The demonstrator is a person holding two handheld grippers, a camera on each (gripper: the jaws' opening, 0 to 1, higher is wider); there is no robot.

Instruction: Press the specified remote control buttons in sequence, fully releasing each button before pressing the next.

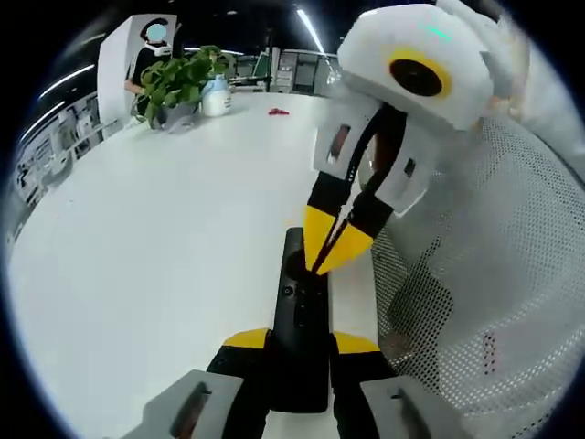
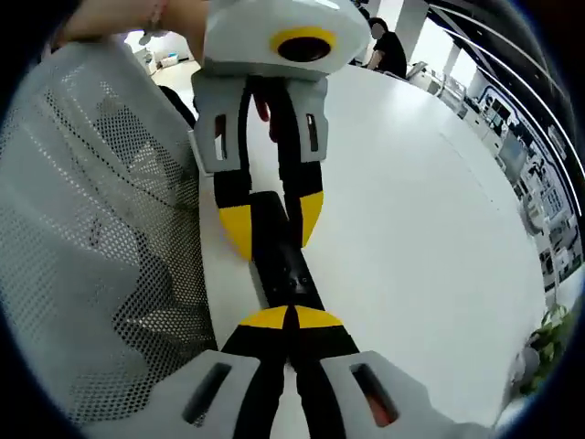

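A long black remote control [image 1: 300, 306] lies on the white table [image 1: 164, 247], close to the table's edge. My left gripper [image 1: 302, 340] is shut on the remote's near end, one yellow-tipped jaw on each long side. My right gripper [image 1: 331, 247] comes down from the upper right. Its jaws are shut, and the joined yellow tips rest on the button area near the remote's far end. In the right gripper view, my right gripper [image 2: 289, 317] points its shut tips at the remote [image 2: 291, 265], and the left gripper [image 2: 274, 219] clamps the other end.
A grey mesh chair back [image 1: 494, 274] [image 2: 91, 229] stands right beside the table edge and the remote. A potted plant [image 1: 178, 82], a white bottle [image 1: 217, 96] and a small red object [image 1: 278, 112] sit at the far end. A person [image 1: 154, 46] stands behind them.
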